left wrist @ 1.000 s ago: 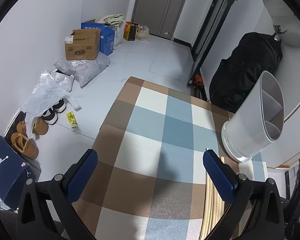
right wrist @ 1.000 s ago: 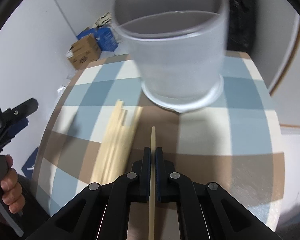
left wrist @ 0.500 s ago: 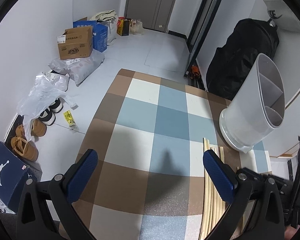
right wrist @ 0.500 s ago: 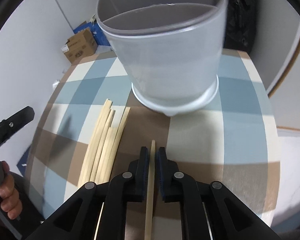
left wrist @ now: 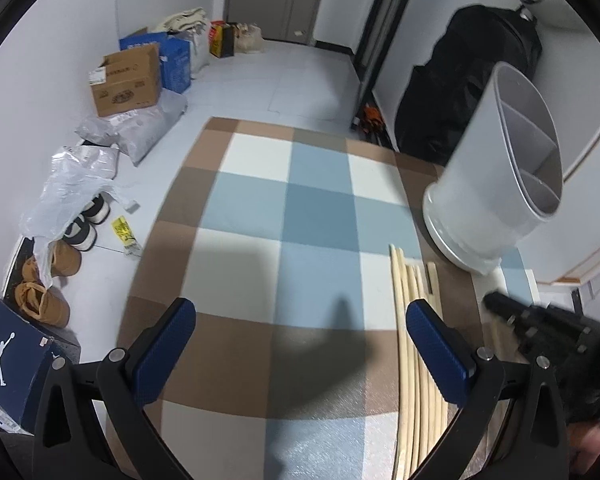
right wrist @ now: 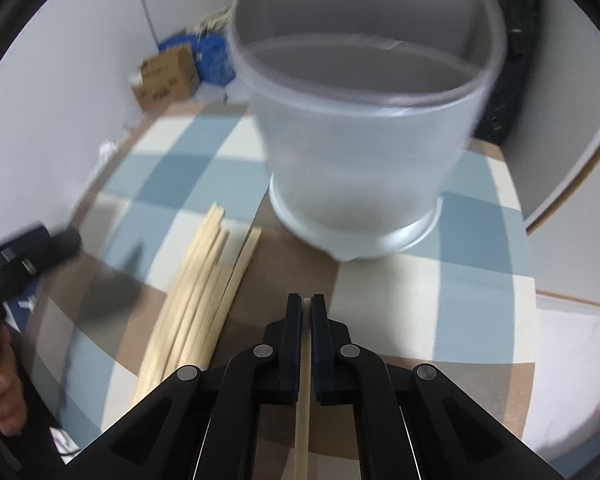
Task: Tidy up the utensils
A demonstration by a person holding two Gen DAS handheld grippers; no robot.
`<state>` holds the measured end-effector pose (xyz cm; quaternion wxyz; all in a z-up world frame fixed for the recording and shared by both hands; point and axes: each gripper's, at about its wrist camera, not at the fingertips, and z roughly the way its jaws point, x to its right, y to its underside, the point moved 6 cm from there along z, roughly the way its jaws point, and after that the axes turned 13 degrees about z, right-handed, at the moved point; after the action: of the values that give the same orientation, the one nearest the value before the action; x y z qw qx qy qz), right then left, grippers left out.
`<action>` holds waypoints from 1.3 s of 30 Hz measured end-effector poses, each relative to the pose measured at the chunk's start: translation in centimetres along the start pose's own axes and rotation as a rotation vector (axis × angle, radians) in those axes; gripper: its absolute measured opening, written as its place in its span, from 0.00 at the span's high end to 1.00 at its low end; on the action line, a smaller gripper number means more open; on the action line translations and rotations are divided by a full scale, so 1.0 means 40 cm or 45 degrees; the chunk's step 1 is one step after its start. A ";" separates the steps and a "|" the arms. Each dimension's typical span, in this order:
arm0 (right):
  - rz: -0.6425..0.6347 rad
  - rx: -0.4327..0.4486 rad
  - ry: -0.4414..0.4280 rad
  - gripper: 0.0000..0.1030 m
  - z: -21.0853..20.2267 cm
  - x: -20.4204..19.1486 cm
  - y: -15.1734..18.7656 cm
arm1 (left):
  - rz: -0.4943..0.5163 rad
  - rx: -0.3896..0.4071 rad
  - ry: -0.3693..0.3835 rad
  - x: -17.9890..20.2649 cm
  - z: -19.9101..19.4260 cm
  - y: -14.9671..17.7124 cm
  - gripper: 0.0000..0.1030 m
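The right gripper (right wrist: 306,306) pinches a single chopstick (right wrist: 303,392) between its pressed-together jaws, just short of the frosted utensil holder (right wrist: 360,152) standing on the checked tablecloth (left wrist: 300,208). Beside it on the cloth lies the loose bundle of chopsticks (right wrist: 196,304). The left gripper (left wrist: 300,344) hangs spread wide and empty over the cloth, near that bundle.

Blue shoebox (left wrist: 12,356): white jumping-man logo — no words legible
Cardboard box (left wrist: 126,80): printed marks — too blurred to read
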<state>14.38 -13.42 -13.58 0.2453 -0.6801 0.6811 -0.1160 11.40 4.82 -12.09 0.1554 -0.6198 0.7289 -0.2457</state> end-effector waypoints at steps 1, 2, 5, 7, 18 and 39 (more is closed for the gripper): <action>0.019 0.025 -0.013 0.97 -0.014 0.008 -0.005 | 0.010 -0.002 0.007 0.008 -0.002 0.000 0.01; 0.045 0.057 -0.042 0.97 -0.033 0.016 -0.012 | 0.024 -0.004 0.023 0.020 -0.006 0.000 0.01; 0.109 0.176 -0.107 0.97 -0.111 0.054 -0.027 | 0.054 0.000 0.075 0.058 -0.026 -0.006 0.03; 0.163 0.259 -0.175 0.97 -0.154 0.077 -0.039 | 0.068 -0.003 0.111 0.086 -0.035 -0.013 0.03; 0.340 0.554 -0.305 0.97 -0.265 0.192 -0.104 | 0.211 -0.117 0.083 0.189 0.022 -0.048 0.36; 0.507 0.586 -0.504 0.96 -0.296 0.255 -0.122 | 0.203 -0.359 0.133 0.185 0.096 -0.041 0.89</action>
<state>13.29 -25.75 -2.89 0.5370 -0.4703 0.6955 -0.0823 13.43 -3.26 -13.79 0.0478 -0.5621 0.8101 -0.1597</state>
